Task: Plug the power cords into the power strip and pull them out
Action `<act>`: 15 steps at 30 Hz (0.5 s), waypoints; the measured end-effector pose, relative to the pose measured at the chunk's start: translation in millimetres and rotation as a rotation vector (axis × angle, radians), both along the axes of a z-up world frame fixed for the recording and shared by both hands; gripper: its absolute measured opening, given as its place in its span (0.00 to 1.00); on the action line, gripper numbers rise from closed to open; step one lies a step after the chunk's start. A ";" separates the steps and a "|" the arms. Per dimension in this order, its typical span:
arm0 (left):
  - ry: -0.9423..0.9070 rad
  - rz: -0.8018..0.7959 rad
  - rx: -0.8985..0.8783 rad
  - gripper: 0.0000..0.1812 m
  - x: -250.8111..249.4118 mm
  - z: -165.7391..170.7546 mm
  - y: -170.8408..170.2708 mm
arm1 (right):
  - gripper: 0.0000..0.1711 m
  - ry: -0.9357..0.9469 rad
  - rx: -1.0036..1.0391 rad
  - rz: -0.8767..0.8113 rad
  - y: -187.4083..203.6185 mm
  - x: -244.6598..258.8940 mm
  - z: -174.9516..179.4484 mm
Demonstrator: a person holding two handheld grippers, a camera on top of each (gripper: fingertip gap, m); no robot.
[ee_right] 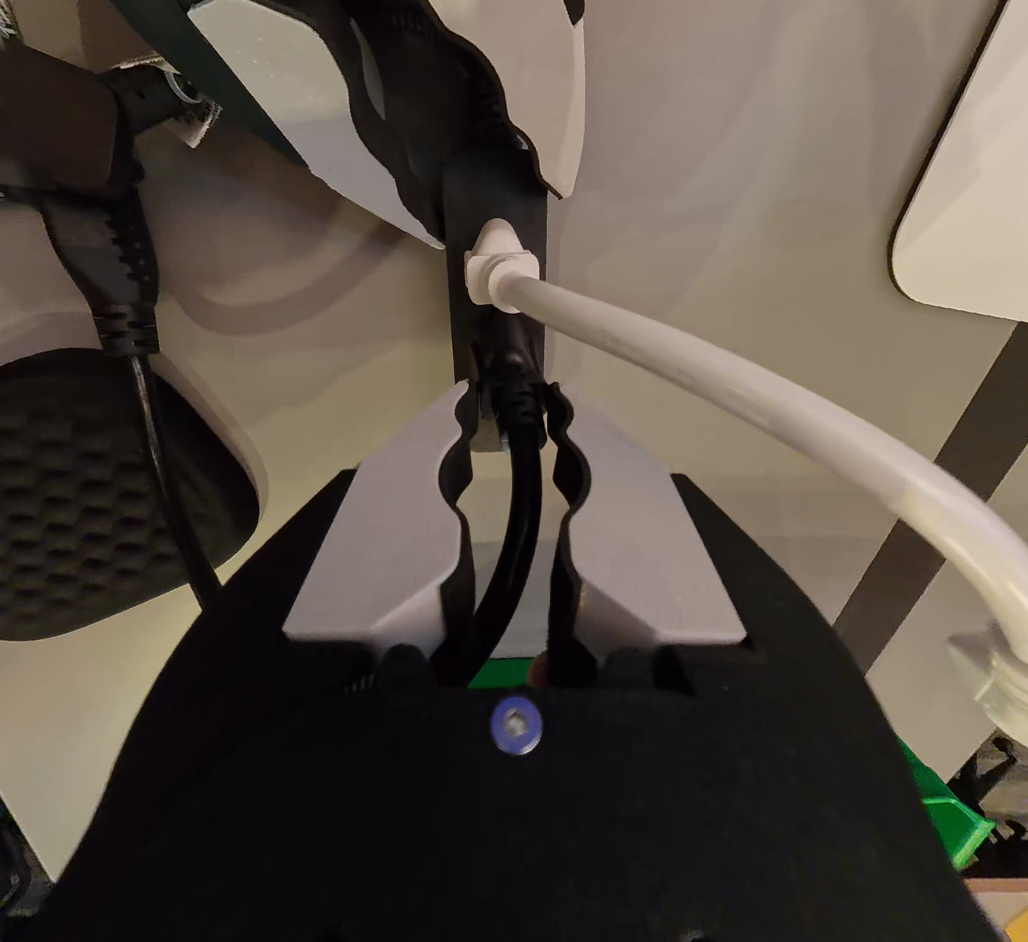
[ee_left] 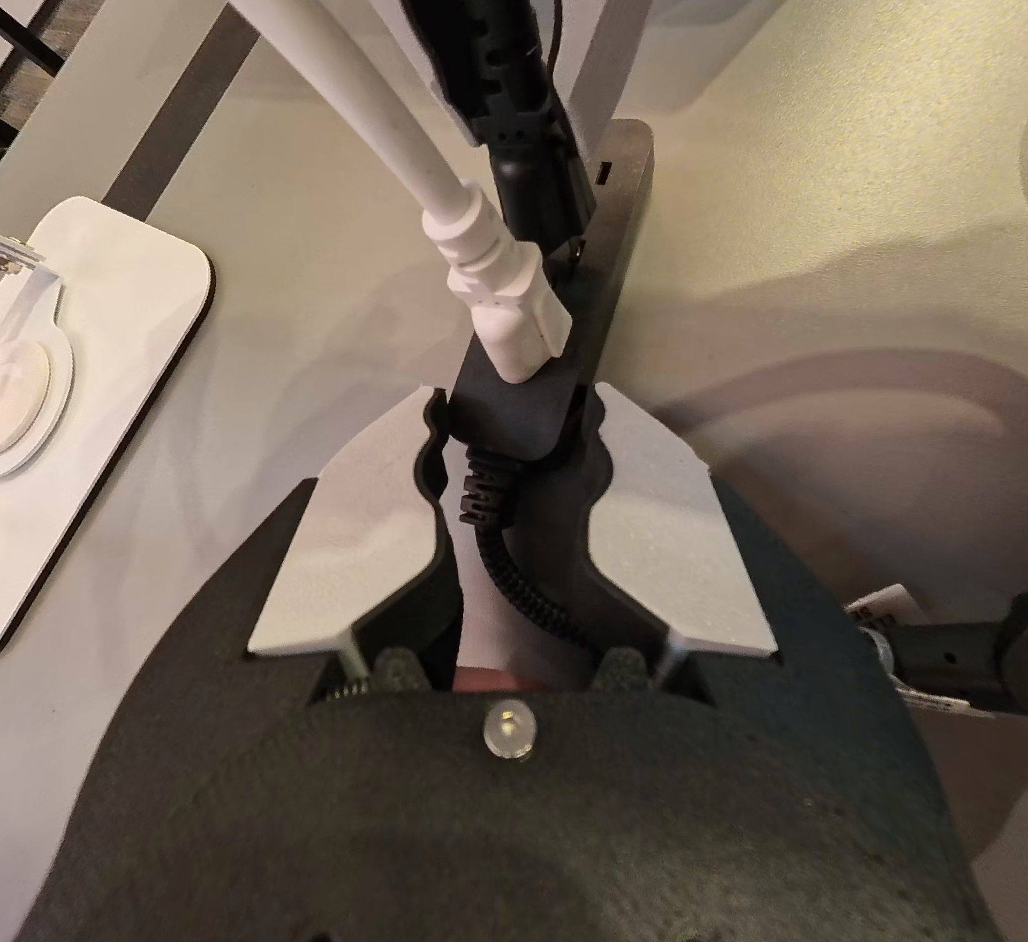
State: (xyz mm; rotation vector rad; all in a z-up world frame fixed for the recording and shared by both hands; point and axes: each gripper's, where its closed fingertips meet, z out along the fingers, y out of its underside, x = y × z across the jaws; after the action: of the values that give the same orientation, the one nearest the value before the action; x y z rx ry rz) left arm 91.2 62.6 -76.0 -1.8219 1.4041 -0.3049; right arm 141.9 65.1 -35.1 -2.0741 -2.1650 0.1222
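My left hand-held gripper [ee_left: 514,417] pinches the power strip [ee_left: 562,315] at 6 o'clock while my right hand-held gripper [ee_right: 509,403] squeezes the black plug [ee_right: 509,359], so next I think I pull it straight out.

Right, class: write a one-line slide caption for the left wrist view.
Left gripper clamps the black power strip; white plug seated, black plug held by the right gripper.

Likely an office or lab, pale desk [ee_left: 289,181], white pad [ee_left: 111,348], green bin [ee_right: 945,826]
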 end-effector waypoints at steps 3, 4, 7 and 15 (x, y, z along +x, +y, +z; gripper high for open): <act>0.000 0.000 0.000 0.26 0.0 -0.1 0.2 | 0.13 0.000 0.015 0.003 -0.4 -0.2 0.2; 0.000 0.000 -0.001 0.26 -0.1 -0.1 0.2 | 0.12 -0.004 0.024 0.003 -0.8 -0.5 0.4; 0.000 0.000 -0.002 0.26 0.0 -0.2 0.4 | 0.12 -0.016 0.058 0.002 -2.0 -1.3 0.8; 0.001 0.000 0.000 0.25 -0.1 -0.1 0.6 | 0.12 -0.022 0.101 -0.023 -4.6 -4.6 1.4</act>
State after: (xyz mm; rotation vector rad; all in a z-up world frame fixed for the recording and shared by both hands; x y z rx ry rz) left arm 91.1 63.2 -76.1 -1.8226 1.4041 -0.3043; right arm 137.3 60.6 -33.7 -2.0531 -2.1124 -0.0128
